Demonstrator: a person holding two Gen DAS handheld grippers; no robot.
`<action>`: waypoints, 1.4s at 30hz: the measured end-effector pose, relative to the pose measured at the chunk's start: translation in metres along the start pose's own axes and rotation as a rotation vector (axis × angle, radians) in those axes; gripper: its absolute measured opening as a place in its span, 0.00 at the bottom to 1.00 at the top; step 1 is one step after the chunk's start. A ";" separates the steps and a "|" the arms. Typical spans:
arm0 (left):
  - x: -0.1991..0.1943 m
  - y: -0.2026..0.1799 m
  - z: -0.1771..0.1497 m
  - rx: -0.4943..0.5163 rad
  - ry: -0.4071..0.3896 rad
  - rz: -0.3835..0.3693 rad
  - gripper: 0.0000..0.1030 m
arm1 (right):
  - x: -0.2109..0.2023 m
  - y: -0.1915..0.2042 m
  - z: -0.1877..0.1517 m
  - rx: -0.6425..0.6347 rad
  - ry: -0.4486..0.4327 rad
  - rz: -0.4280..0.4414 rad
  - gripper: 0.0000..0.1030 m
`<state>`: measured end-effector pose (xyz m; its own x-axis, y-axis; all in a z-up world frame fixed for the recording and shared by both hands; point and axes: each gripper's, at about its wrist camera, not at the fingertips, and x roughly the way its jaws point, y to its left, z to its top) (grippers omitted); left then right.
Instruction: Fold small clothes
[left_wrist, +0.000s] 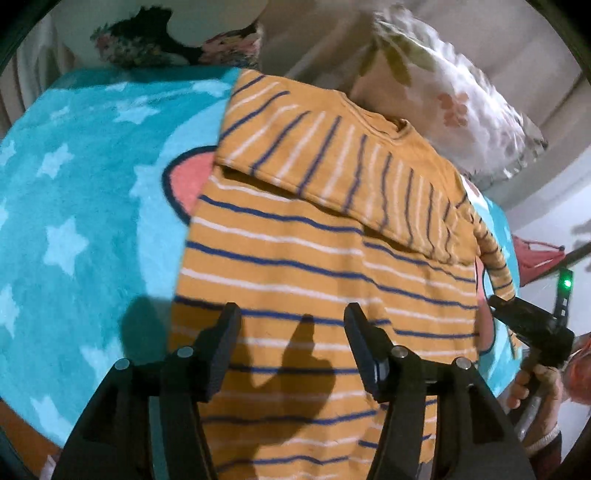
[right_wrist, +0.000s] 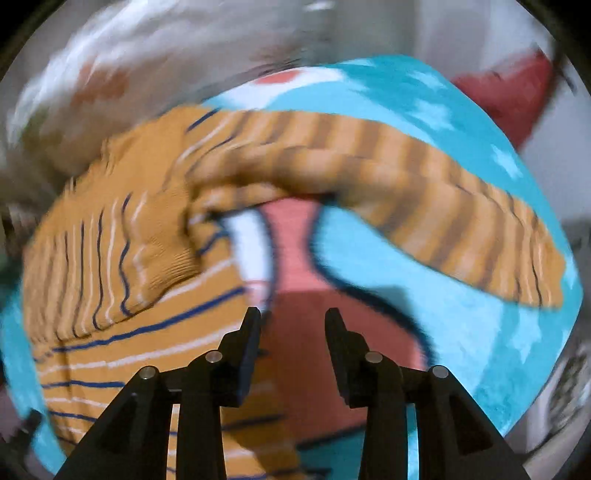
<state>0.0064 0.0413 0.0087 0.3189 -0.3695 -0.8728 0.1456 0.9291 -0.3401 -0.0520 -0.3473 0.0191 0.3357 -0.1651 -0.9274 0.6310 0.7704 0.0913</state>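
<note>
An orange shirt (left_wrist: 295, 266) with blue and white stripes lies on a turquoise star blanket (left_wrist: 74, 206). Its left sleeve (left_wrist: 332, 155) is folded across the chest. The right sleeve (left_wrist: 495, 254) stretches down to my right gripper (left_wrist: 513, 310) at the blanket's right edge; the frames do not settle whether it grips the cuff. My left gripper (left_wrist: 291, 325) is open and empty above the shirt's lower body. In the blurred right wrist view my right gripper (right_wrist: 293, 317) has parted jaws with nothing between them; the shirt (right_wrist: 110, 258) lies left and the right sleeve (right_wrist: 424, 192) runs across above.
A floral pillow (left_wrist: 443, 96) lies beyond the shirt's collar. A dark floral cushion (left_wrist: 166, 44) sits at the far end of the blanket. A red item (left_wrist: 535, 258) lies off the blanket's right edge. The blanket shows a pink and white cartoon figure (right_wrist: 295, 240).
</note>
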 end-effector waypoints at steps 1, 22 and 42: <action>-0.002 -0.006 -0.004 0.001 -0.003 0.006 0.57 | -0.005 -0.008 0.002 0.020 -0.007 0.008 0.38; 0.011 -0.152 -0.051 0.126 0.019 0.009 0.60 | -0.029 -0.303 -0.027 0.671 -0.143 0.146 0.49; 0.018 -0.146 -0.049 0.021 0.016 0.013 0.60 | -0.087 -0.303 0.071 0.445 -0.313 0.112 0.10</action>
<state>-0.0551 -0.1004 0.0253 0.3057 -0.3565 -0.8829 0.1607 0.9333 -0.3212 -0.2225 -0.6101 0.0984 0.5666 -0.3251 -0.7572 0.7915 0.4704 0.3903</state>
